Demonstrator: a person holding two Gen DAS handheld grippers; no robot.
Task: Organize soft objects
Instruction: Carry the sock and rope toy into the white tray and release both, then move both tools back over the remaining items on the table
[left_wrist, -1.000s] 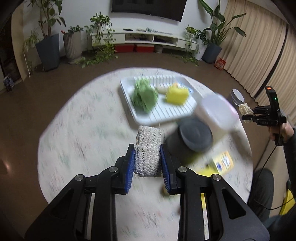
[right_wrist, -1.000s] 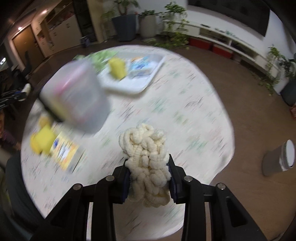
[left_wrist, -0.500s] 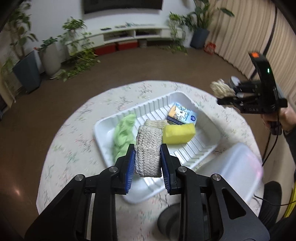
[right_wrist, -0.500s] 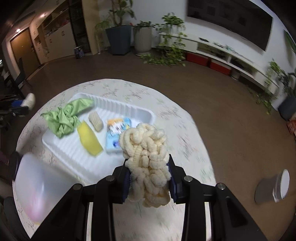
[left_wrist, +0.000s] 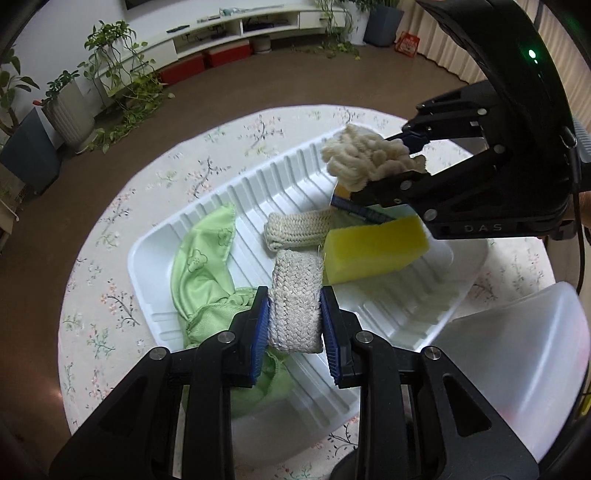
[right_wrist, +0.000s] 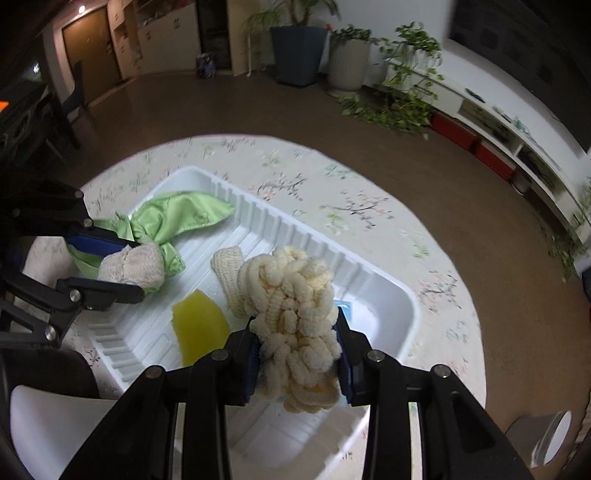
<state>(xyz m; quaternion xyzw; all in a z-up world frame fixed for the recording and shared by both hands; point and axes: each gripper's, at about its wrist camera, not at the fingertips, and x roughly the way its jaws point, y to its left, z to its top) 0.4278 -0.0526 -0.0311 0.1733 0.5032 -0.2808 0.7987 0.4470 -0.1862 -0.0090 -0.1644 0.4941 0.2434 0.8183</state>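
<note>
Soft woven beige pad (left_wrist: 293, 302) and cream chenille bundle (right_wrist: 295, 321) hung clamped in the left hand-held gripper (left_wrist: 294, 321) and right hand-held gripper (right_wrist: 297, 354) above the white ribbed tray (left_wrist: 147, 280). Placing seemed underway; each next needed lowering and releasing.

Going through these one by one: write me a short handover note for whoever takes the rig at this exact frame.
Left gripper: shut on the woven pad, held over the white tray.
Right gripper: shut on the cream chenille bundle, also over the tray.
Already in the tray: green cloth, yellow sponge, a second woven pad, a blue-printed packet mostly hidden.
Done: four items placed, two more brought above the tray.
Left: lower and release both held items into the tray. A translucent tub stands beside it.
</note>
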